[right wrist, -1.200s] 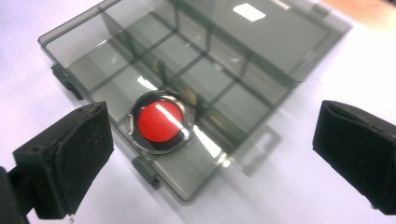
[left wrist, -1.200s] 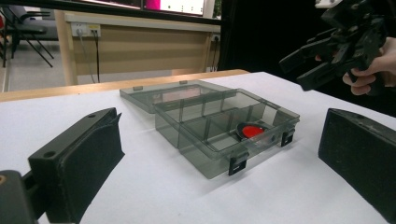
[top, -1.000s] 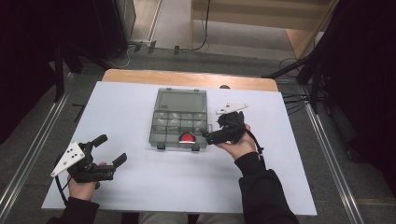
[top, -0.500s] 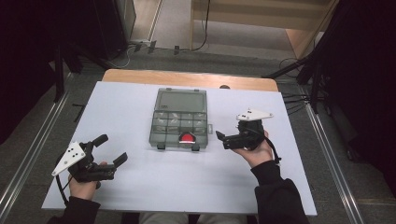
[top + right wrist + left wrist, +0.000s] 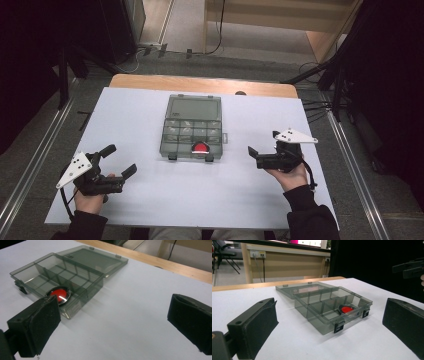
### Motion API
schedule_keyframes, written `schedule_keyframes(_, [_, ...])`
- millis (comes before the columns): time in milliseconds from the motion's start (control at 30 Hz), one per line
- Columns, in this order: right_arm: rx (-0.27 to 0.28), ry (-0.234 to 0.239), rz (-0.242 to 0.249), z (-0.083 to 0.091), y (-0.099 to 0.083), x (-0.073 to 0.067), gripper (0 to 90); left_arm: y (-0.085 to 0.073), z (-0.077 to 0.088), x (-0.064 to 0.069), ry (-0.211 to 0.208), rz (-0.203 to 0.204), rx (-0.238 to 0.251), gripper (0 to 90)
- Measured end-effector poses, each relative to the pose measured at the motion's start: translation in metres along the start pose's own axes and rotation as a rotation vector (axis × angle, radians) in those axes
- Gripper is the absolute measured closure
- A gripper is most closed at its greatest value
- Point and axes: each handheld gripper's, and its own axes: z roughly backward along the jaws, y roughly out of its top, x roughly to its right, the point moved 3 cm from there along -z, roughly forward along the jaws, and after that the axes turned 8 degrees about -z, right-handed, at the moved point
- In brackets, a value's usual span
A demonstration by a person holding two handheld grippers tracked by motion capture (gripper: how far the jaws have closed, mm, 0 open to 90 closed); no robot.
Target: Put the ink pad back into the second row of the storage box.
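With the red disc (image 5: 201, 147) lying in the compartment box (image 5: 192, 127) (lid flat open), both the left gripper (image 5: 119, 161) and right gripper (image 5: 263, 144) rest wide and empty, so closing the lid looks next.

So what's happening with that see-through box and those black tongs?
A person sits at a white table with black tongs in each hand. The left tongs and the right tongs are both open and hold nothing. Between them lies a smoky clear plastic box with its lid flipped open. A red round thing sits in one of its front compartments. Nothing touches the box.
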Motion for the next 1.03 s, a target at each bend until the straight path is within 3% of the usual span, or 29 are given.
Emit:
schedule_keyframes(133, [0.021,0.002,-0.022,0.009,-0.008,0.009,0.0,0.000,0.000,0.000,0.001,-0.001,-0.002,0.0])
schedule_keyframes(300, [0.087,0.011,-0.045,0.018,-0.016,0.015,0.0,0.000,0.000,0.000,0.002,0.000,-0.002,0.0])
schedule_keyframes(633, [0.169,0.042,-0.032,0.031,-0.048,0.022,0.0,-0.001,0.001,0.001,0.005,0.001,-0.002,0.0])
schedule_keyframes(867, [0.173,0.008,-0.050,0.031,-0.073,0.029,0.0,-0.001,0.001,0.001,0.002,0.001,-0.004,0.0])
schedule_keyframes(1033, [0.167,0.009,-0.067,0.029,-0.078,0.030,0.0,-0.001,0.001,0.002,-0.002,0.003,-0.003,0.0])
